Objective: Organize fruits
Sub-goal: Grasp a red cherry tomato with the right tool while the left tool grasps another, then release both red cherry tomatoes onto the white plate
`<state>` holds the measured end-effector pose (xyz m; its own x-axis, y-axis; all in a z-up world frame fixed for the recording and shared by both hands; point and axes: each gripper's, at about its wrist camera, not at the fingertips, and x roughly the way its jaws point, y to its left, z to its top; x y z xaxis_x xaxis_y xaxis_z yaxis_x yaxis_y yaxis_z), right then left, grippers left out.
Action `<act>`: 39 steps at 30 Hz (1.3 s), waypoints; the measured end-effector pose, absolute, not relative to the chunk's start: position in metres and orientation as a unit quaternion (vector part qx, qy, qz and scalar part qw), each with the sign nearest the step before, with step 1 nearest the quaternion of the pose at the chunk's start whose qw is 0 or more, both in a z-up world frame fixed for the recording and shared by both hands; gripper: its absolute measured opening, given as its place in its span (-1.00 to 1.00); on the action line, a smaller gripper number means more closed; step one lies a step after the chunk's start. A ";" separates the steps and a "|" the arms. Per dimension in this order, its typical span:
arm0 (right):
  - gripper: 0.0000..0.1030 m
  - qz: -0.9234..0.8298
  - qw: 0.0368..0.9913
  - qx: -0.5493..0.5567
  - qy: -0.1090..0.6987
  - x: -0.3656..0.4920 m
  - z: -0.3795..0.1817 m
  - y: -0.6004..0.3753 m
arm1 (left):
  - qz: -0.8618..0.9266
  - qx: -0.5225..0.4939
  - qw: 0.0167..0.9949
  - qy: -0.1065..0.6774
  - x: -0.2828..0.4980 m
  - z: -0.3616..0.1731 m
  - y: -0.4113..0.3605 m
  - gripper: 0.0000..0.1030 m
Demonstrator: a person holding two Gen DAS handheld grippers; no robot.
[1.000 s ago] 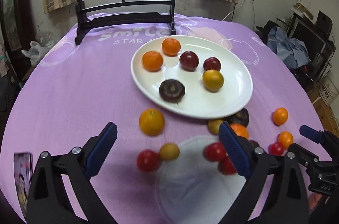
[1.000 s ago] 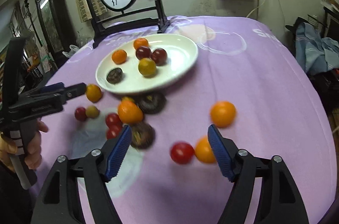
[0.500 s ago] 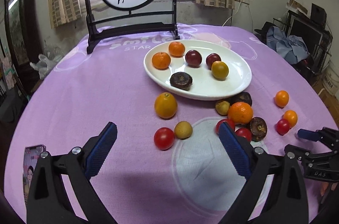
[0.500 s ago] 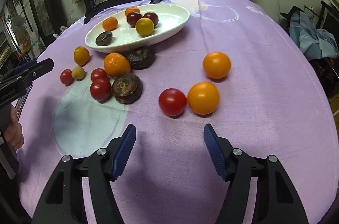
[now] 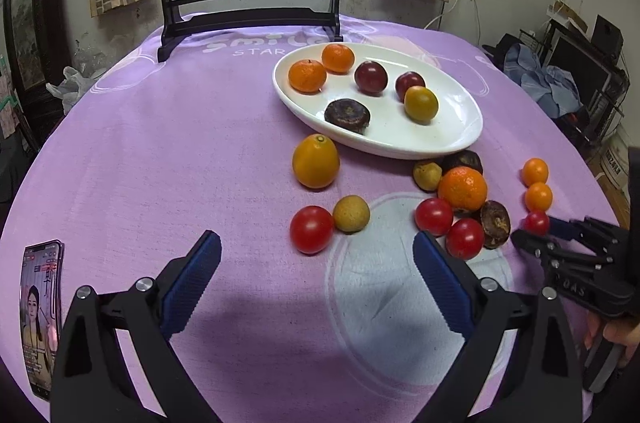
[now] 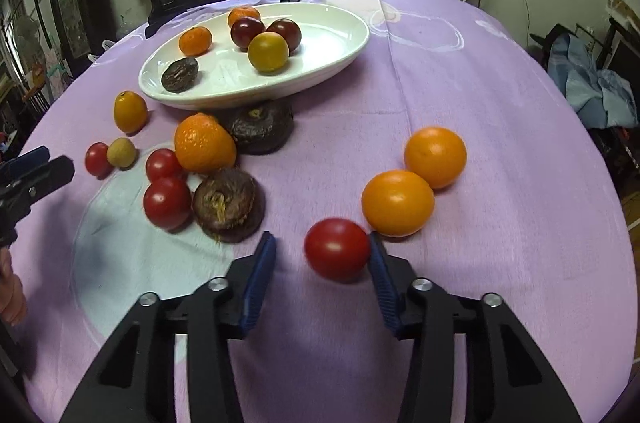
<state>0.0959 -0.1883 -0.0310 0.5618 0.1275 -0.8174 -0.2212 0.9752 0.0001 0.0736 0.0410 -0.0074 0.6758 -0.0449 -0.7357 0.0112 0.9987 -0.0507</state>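
The right gripper [image 6: 322, 257], black-armed with blue ribbed pads, stands partly open around a small glossy red tomato [image 6: 337, 249]. The tomato sits on the cloth between the pads, its right side at or touching the right pad, with a clear gap to the left pad; nothing is clamped yet. Just beyond it lie two smooth round oranges [image 6: 397, 203], the nearer one almost against the right pad's tip.

To take the tomato well, I would centre it between the pads, keep the right tip clear of the nearer orange, and close gently, since the skin looks soft and slippery.

The left gripper [image 5: 316, 281] is wide open and holds nothing, hovering over the near part of the table above the pale circle in the purple tablecloth [image 5: 160, 151]; another red tomato [image 5: 311, 229] and a small tan round fruit [image 5: 351, 213] lie just ahead of it.

The white oval ceramic plate [image 6: 332, 63], toward the table's far edge, already carries six fruits. More lie loose below its near rim, so much seems left to gather.
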 end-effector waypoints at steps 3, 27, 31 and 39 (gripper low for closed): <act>-0.40 0.100 0.885 -0.051 0.451 0.094 -0.027 -0.189 | -0.009 -0.013 0.914 0.406 0.075 -0.011 0.039 0.83; -0.40 0.200 0.878 -0.003 0.435 0.066 -0.016 -0.192 | 0.014 0.011 0.889 0.457 0.112 -0.040 0.037 -0.20; -0.40 0.198 0.880 -0.004 0.433 0.066 -0.017 -0.193 | -0.002 0.027 0.889 0.457 0.106 -0.038 0.028 -0.46; -0.40 0.204 0.893 -0.015 0.402 0.059 0.005 -0.184 | -0.053 -0.020 0.908 0.416 0.081 0.015 0.029 -0.46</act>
